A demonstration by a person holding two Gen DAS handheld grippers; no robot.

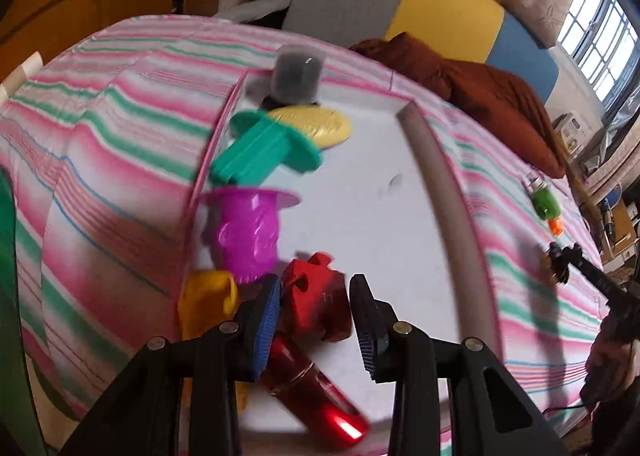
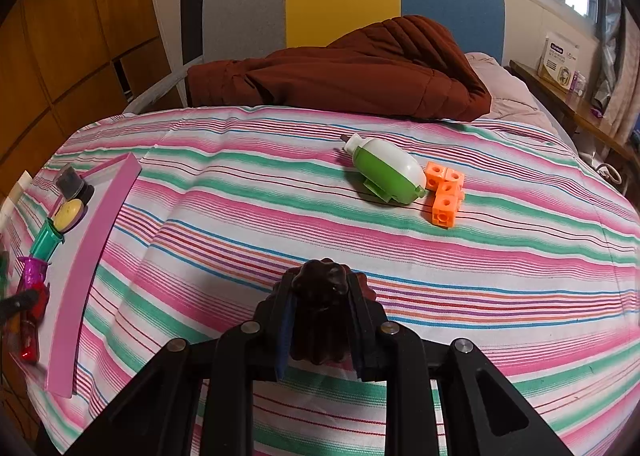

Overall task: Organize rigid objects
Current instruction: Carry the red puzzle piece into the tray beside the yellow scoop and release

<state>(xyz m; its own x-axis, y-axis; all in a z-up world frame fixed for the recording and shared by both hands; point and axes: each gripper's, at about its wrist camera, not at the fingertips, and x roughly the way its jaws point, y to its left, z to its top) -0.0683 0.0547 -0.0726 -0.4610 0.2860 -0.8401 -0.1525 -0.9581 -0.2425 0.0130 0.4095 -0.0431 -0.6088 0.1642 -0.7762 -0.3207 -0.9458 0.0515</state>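
Only the left view shows the left gripper (image 1: 316, 312), jaws apart around a red block (image 1: 316, 306), not clearly pressing it. The right view alone shows the right gripper (image 2: 320, 316), jaws closed on a brown toy (image 2: 320, 312).

- The left gripper (image 1: 316, 312) has a red block (image 1: 318, 306) between its blue pads — a gap shows on the right side.
- The pink tray (image 1: 424, 143) holds toys along its left edge.

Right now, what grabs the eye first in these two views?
The row of bright toys along the near edge of the pink tray, with the left gripper around the red block. The right gripper is shut on a dark brown piece above the striped sheet. Beyond sit a green-white toy and orange cubes.
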